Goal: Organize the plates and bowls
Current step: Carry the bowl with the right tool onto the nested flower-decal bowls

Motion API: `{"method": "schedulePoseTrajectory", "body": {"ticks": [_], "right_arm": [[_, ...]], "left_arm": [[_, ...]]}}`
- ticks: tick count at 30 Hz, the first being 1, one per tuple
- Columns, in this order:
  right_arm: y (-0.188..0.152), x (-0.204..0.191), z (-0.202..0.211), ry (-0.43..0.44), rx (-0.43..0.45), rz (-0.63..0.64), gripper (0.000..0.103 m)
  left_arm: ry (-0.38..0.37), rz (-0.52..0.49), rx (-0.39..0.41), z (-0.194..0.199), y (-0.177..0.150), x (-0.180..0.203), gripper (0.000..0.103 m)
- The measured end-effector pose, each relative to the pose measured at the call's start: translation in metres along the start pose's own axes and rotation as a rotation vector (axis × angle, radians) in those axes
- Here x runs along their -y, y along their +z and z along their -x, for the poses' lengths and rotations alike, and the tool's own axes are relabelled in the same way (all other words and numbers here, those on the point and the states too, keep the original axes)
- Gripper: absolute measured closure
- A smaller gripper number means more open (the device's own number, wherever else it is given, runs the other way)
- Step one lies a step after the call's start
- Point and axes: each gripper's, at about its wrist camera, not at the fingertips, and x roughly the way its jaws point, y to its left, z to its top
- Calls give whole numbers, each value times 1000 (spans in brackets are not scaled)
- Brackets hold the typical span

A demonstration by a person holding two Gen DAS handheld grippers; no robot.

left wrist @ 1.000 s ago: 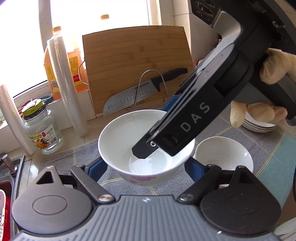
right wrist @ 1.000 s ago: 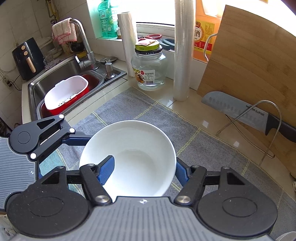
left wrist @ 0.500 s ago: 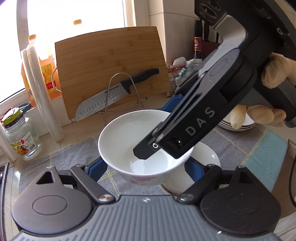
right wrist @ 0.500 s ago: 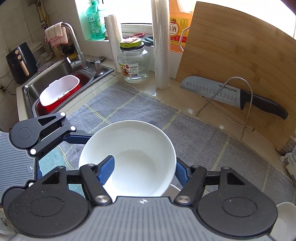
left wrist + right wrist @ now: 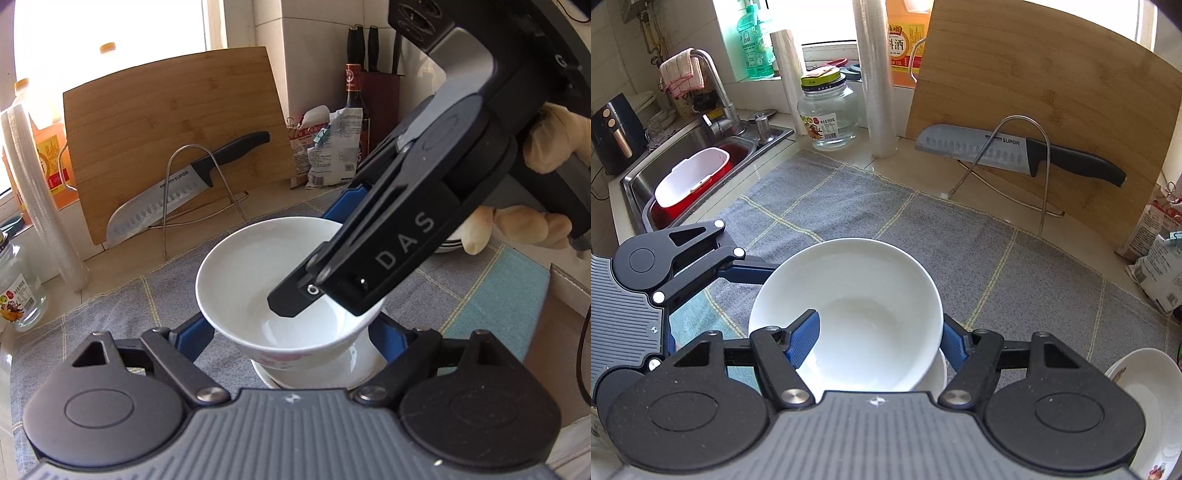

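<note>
- I'm holding the white bowl [image 5: 258, 280] in the air w/ both sets of fingers, just above the grey towel [image 5: 871, 206] that covers the surface.
- Left fingers [image 5: 195, 334] are standing part open, one blue pad on each side of the bowl's lower body. They look pressed against it, gripping from outside.
- Right fingers [image 5: 805, 338] are nearly closed and pinching the bowl's wall: one pad is inside the bowl, the other outside the rim.
- Why two grips, I reckon: glazed porcelain is slick and the wall curves, so a rim pinch alone could let it swing. The left pair is cradling the body to stop that.
- My gloved right hand [image 5: 554, 144] is coming in from above and to the right, which is leaving the space under the bowl free.
- A smaller bowl [image 5: 317, 373] is sitting on the towel directly below, partly hidden by the one I'm carrying. Looks like I'm lining up to nest them, though the two aren't touching as far as I can tell.
- A plate stack [image 5: 448, 243] is waiting further right, near the towel's edge, and another white dish [image 5: 1145, 398] is showing at the lower right of the right wrist view.
- Orientation: the bowl is upright, mouth facing up, foot facing down, rim approx. level.
- It's round, so there's no long axis across it. Its axis of symmetry is running roughly vertical, pointing down at the smaller bowl.
</note>
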Motion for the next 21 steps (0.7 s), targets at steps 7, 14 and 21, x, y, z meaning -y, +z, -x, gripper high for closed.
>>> {"method": "schedulePoseTrajectory", "body": {"ticks": [7, 14, 21], "right_arm": [[-10, 5, -2, -6, -18, -20, 29], [-18, 9, -9, -4, -41, -41, 29], [-22, 11, -15, 2, -54, -51, 29]], "left_arm": [[-24, -4, -23, -8, -3, 6, 13], [-39, -7, -44, -13, -8, 10, 13], [-45, -9, -63, -17, -9, 9, 13]]}}
